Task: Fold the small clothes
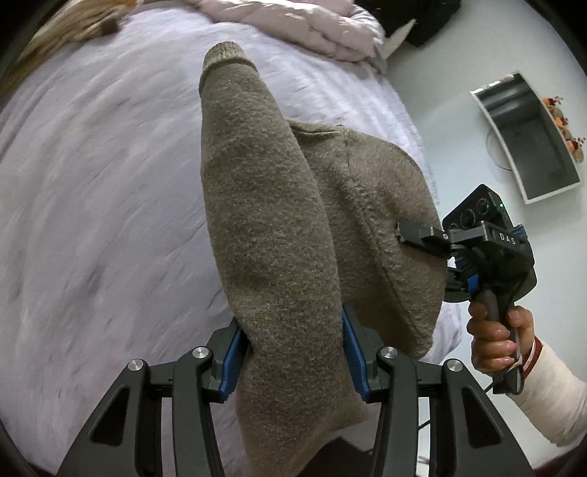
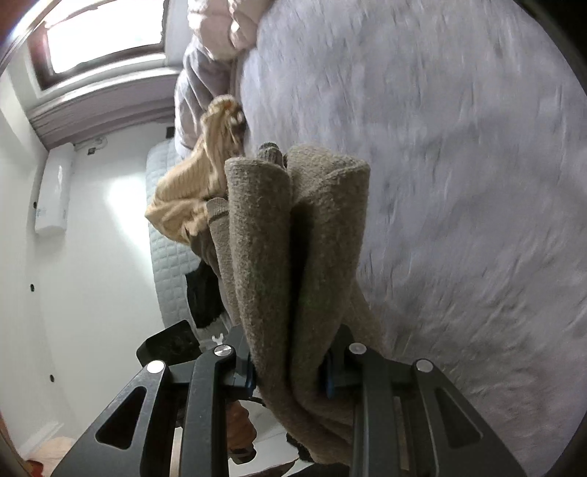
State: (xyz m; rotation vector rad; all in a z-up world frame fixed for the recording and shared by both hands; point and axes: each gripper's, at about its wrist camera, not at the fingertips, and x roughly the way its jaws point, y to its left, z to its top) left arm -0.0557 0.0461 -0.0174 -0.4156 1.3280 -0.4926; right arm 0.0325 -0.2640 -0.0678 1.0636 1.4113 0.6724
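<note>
You are working over a bed with a pale lilac cover (image 1: 91, 176) and a bunched pink quilt (image 1: 312, 25) at its head, white walls (image 2: 91, 264) around you, and daylight coming through a dark-framed window (image 2: 99, 33).

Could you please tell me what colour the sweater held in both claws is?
The sweater is plain grey-brown knit, clearest in the left wrist view.

The brown sweater (image 1: 279, 235) is thick, fuzzy matt knit with a ribbed cuff; the lilac bedspread (image 1: 91, 190) looks soft brushed cloth; the left gripper (image 1: 291, 352) is matt black with ridged blue pads (image 1: 231, 352) and shiny metal pins
</note>
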